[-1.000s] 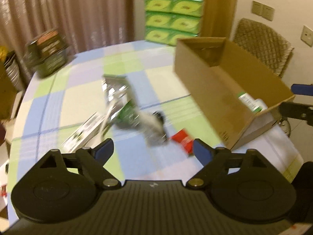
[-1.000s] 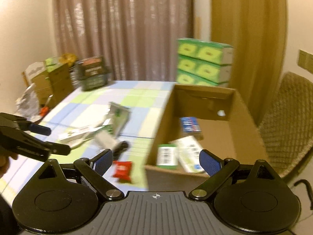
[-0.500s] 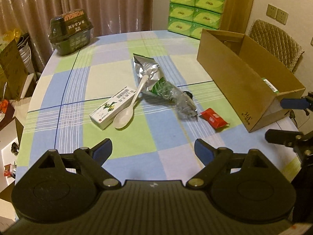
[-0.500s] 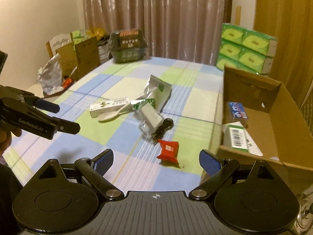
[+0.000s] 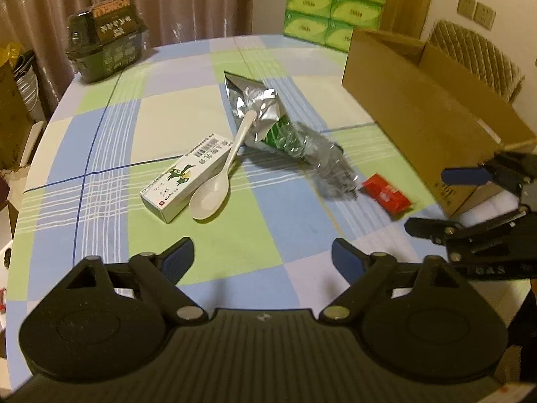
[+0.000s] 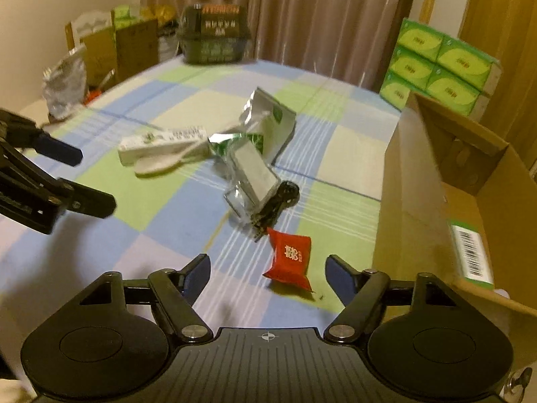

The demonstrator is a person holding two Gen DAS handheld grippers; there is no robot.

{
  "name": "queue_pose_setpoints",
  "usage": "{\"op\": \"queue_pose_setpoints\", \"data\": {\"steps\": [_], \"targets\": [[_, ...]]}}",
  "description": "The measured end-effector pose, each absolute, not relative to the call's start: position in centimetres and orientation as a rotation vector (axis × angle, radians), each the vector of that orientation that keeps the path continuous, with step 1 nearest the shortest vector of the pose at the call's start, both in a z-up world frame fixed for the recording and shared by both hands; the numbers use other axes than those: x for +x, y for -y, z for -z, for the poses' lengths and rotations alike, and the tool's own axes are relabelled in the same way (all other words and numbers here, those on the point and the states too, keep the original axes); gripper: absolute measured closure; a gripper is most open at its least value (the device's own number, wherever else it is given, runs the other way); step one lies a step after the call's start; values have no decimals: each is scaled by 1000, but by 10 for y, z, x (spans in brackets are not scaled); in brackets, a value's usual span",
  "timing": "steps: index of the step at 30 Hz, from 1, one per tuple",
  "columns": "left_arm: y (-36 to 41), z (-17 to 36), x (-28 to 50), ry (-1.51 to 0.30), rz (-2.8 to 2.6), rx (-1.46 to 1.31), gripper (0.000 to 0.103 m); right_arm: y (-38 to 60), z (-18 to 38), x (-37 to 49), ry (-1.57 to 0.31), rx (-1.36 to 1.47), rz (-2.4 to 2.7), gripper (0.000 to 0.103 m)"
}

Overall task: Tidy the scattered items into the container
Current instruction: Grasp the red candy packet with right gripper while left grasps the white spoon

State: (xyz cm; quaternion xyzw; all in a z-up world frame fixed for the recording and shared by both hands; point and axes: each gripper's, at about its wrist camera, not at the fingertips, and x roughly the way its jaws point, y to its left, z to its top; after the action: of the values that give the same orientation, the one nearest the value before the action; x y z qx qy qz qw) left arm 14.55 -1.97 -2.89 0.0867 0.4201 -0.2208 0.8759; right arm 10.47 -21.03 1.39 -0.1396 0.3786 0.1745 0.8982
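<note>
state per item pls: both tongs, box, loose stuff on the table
left tongs: open, empty, jaws just been closing
right tongs: open, just been closing, red sachet between them, untouched
cardboard box: open-topped, on table
white spoon: lying across white carton, handle on foil bag
clear plastic wrapper: crumpled, flat

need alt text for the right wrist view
The right tongs, open and empty with jaws just narrowing, hover over a red packet on a checked tablecloth. A cardboard box stands to the right, with a crumpled foil bag beyond.
</note>
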Motion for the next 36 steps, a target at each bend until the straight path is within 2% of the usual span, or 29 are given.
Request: {"op": "queue_pose_setpoints", "data": {"steps": [2, 6, 10, 12, 13, 15, 20, 23, 36], "targets": [[20, 35, 151, -880, 468, 208, 26, 209, -4, 115, -800, -292, -351, 44], [18, 46, 164, -881, 480, 229, 27, 210, 8, 133, -819, -289, -324, 46], [17, 55, 176, -887, 505, 244, 35, 213, 14, 146, -837, -275, -305, 47], [19, 59, 181, -888, 518, 252, 38, 213, 18, 152, -850, -272, -310, 50], [20, 62, 183, -887, 522, 257, 39, 213, 20, 155, -858, -271, -315, 55], [23, 66, 187, -882, 533, 274, 46, 212, 24, 159, -867, -274, -317, 59], [25, 72, 194, -863, 540, 267, 48, 214, 26, 163, -870, -248, -304, 60], [26, 73, 199, -850, 541, 263, 48, 214, 25, 163, -877, -232, -314, 75], [29, 81, 230, -824, 480, 299, 48, 208, 17, 150, -854, -179, -365, 77]]}}
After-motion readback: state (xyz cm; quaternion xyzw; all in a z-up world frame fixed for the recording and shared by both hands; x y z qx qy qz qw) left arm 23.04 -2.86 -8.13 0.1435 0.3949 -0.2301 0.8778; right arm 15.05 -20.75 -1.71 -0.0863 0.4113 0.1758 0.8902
